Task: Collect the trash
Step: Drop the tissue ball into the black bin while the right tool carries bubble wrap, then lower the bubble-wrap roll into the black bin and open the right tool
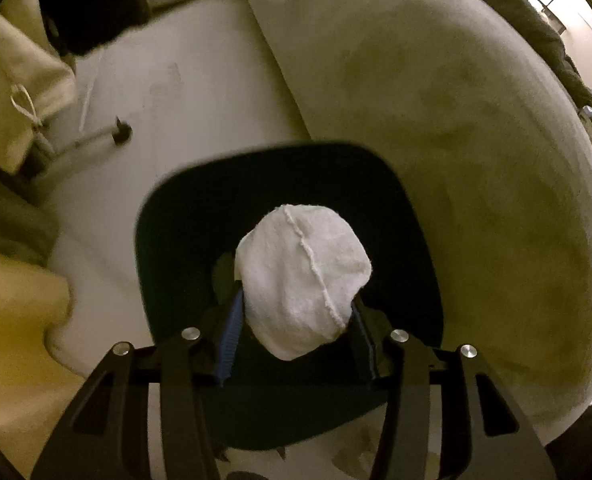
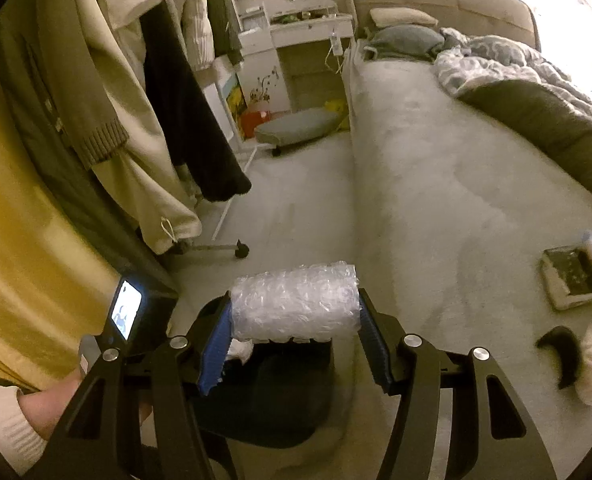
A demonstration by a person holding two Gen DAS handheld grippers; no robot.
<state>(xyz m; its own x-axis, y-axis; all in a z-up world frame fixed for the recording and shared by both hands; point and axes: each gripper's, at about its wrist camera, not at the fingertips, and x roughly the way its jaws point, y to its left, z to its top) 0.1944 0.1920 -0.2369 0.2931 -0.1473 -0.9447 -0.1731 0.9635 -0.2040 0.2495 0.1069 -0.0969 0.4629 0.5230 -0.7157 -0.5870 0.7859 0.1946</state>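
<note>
White, soft cloth wad [image 1: 302, 280] sat pinched in the left gripper [image 1: 296, 312], right above the dark round bin [image 1: 167, 248]. The right gripper [image 2: 296, 320] squeezed a clear bubble-wrap roll [image 2: 296, 304] beside the grey bed [image 2: 436, 184].

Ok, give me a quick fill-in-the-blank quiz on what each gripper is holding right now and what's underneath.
1. The left gripper is clamped on a crumpled white ____.
2. The right gripper grips a roll of ____ wrap.
3. The left gripper's load hangs above the dark ____.
4. Beside the floor, grey pillows lie on the ____.

Missing words: cloth; bubble; bin; bed
</note>
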